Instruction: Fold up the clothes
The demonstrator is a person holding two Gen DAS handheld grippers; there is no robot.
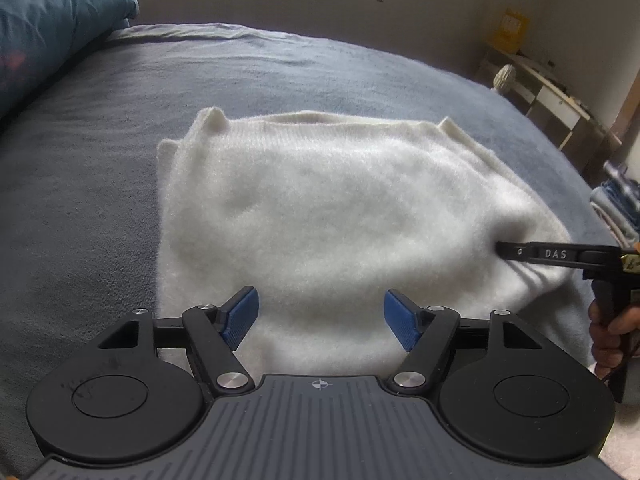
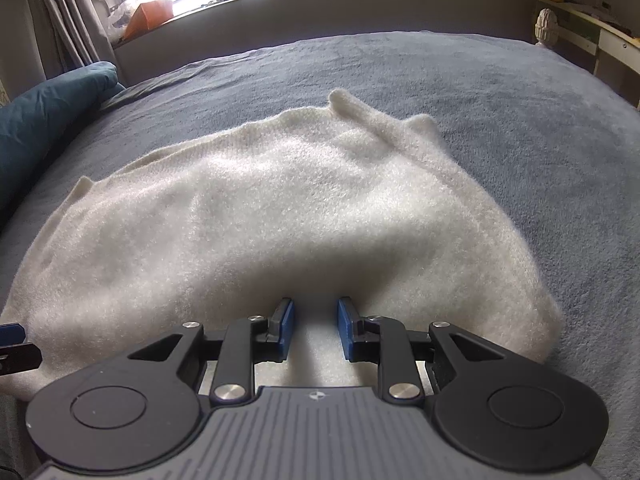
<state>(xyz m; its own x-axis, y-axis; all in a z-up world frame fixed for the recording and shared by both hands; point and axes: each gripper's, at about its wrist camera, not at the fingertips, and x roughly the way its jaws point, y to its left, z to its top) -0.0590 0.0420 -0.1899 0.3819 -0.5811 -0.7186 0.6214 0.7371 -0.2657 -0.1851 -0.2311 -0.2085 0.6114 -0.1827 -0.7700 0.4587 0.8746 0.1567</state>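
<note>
A bed [image 1: 320, 72] covered in a grey-blue blanket [image 2: 500, 112] carries a folded white fuzzy sweater [image 1: 320, 208], lying just ahead of the left hand-held gripper [image 1: 321, 318]; a teal pillow [image 1: 48, 32] sits far left.

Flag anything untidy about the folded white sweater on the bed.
The white sweater is folded but uneven: corners poke out along its far edge, and its near right side is creased beside the right claw.
</note>
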